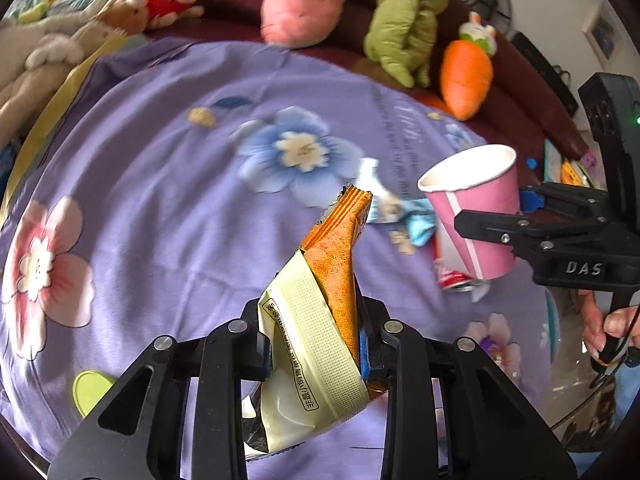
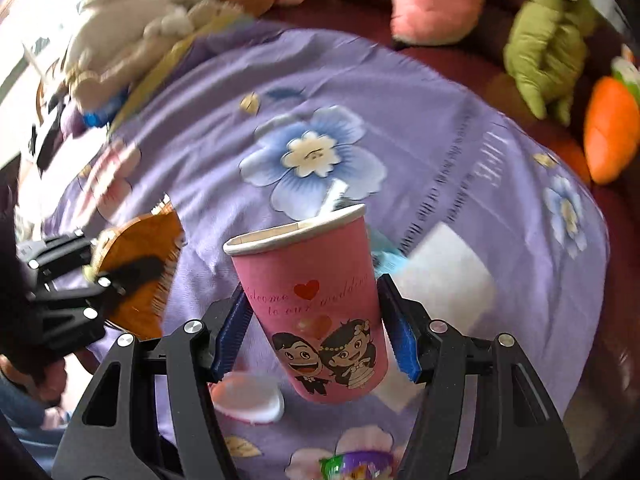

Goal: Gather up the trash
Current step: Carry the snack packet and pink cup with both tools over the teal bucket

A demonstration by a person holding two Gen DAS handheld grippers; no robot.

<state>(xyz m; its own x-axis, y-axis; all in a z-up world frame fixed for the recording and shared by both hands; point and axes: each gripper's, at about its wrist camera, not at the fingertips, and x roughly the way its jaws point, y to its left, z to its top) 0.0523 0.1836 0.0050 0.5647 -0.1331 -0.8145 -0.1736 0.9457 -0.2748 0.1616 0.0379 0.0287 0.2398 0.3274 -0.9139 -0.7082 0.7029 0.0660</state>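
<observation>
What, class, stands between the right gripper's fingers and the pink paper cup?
Nothing visible: the right gripper has the pink paper cup directly between its fingers, lifted above the purple flowered sheet.

Orange-and-cream snack wrapper [image 1: 328,280] and tilted pink paper cup [image 2: 316,304] both held above bedsheet

place: home living room | evidence: maroon sofa [image 1: 516,92], plush toys [image 1: 404,24], floral purple sheet [image 1: 160,184]

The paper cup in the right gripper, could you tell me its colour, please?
Pink, with a white rim; the paper cup shows best in the right wrist view.
</observation>
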